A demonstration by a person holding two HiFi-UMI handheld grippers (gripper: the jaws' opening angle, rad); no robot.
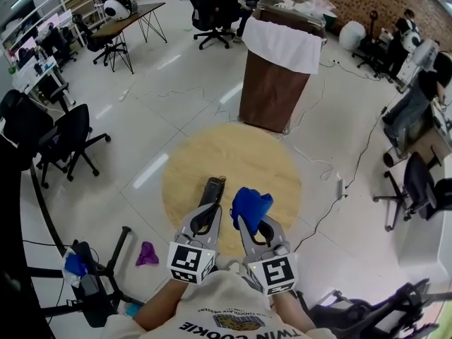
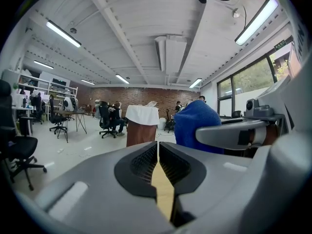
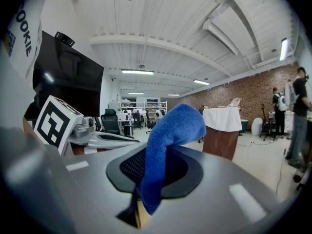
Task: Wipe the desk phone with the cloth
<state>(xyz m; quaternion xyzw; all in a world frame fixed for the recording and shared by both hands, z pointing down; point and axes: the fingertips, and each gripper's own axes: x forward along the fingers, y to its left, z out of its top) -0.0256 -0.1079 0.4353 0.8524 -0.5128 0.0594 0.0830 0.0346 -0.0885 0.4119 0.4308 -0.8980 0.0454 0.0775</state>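
A dark desk phone lies on the round wooden table, just beyond my left gripper. That gripper is shut with nothing between its jaws; only the tabletop shows through the slit at my left gripper. Beside it on the right, my right gripper is shut on a blue cloth. The cloth sticks up from between the pads of my right gripper and droops over. In the left gripper view the cloth shows to the right. The phone is hidden in both gripper views.
A brown stand draped in white rises behind the table. Black office chairs stand at the left, more chairs and desks at the right. A purple rag and a tripod are on the floor at lower left. Cables run right of the table.
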